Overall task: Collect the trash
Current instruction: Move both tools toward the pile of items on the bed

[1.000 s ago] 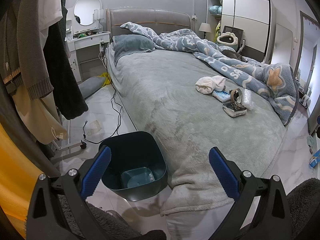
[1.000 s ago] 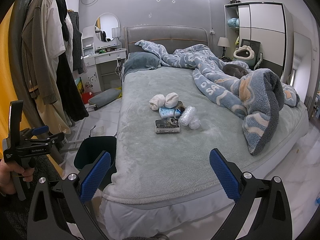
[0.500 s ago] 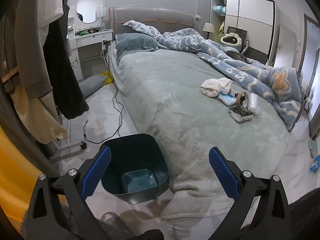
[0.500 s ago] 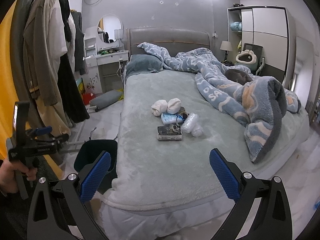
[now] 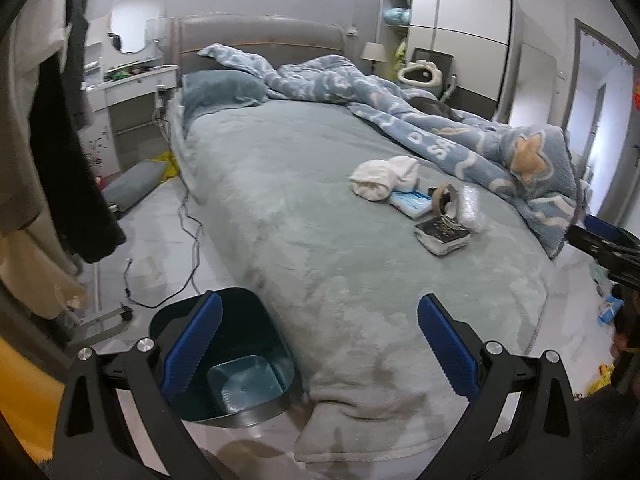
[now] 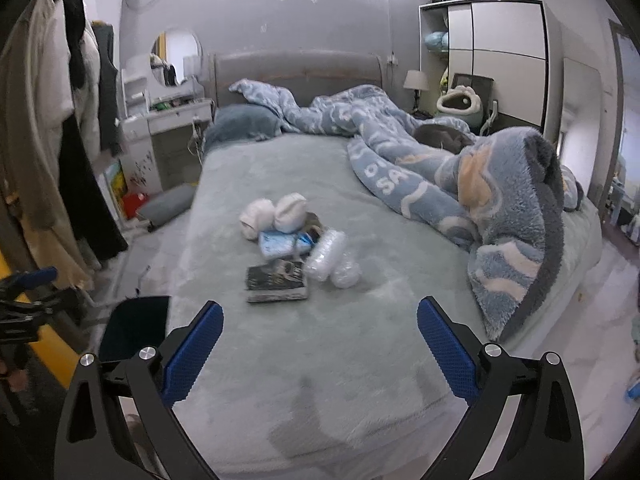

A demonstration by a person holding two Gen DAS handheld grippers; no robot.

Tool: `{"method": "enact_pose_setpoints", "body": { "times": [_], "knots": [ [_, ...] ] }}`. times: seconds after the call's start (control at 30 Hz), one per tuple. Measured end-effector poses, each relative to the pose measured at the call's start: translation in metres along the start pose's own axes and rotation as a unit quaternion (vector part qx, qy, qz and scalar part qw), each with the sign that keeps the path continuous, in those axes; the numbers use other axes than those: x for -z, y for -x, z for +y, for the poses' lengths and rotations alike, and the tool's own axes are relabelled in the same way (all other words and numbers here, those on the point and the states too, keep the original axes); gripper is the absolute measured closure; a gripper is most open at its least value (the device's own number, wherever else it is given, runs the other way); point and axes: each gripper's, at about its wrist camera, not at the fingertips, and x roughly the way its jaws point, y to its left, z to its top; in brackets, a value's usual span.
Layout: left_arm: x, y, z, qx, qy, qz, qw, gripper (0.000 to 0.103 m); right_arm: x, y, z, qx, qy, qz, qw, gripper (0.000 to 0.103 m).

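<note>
Left gripper [image 5: 318, 340]: jaws wide, holding nothing.
Right gripper [image 6: 318, 340]: jaws wide, holding nothing.
Trash pile [image 6: 296, 244]: on the bed [image 6: 360, 344], ahead of the right jaws, a bit left; not touched yet.
Bin [image 5: 224, 360]: on the floor just under the left jaws, beside the bed.
Mix-up risk: the white rolled socks [image 6: 276, 212] and book [image 6: 276, 278] touch the plastic wrap [image 6: 330, 258], so a grab could take the wrong thing.
Slip risk: the wrap looks squishy and may pop out.
Drop risk: trash could miss the bin.
</note>
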Motion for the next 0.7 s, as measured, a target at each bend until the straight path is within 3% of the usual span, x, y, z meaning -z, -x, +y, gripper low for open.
{"method": "enact_pose_setpoints", "body": {
  "times": [0.27, 0.4, 0.53, 0.7],
  "knots": [
    [-0.017, -0.024, -0.006, 0.037, -0.044, -0.013, 0.9983, 0.004, -0.018, -0.037, -0.004, -0.033, -0.010, 0.012, 0.999, 0.010],
    [-0.024, -0.042, -0.009, 0.054, -0.056, -0.003, 0.9969, 0.005, -0.027, -0.053, -0.006, -0.039, -0.009, 0.015, 0.999, 0.020],
    [-0.032, -0.052, -0.012, 0.060, -0.072, -0.001, 0.9956, 0.016, -0.036, -0.070, -0.012, -0.050, -0.019, 0.024, 0.998, 0.026],
    [-0.042, -0.070, -0.009, 0.091, -0.067, 0.005, 0.9936, 0.016, -0.040, -0.093, -0.021, -0.067, -0.039, 0.044, 0.996, 0.034]
  ]
}}
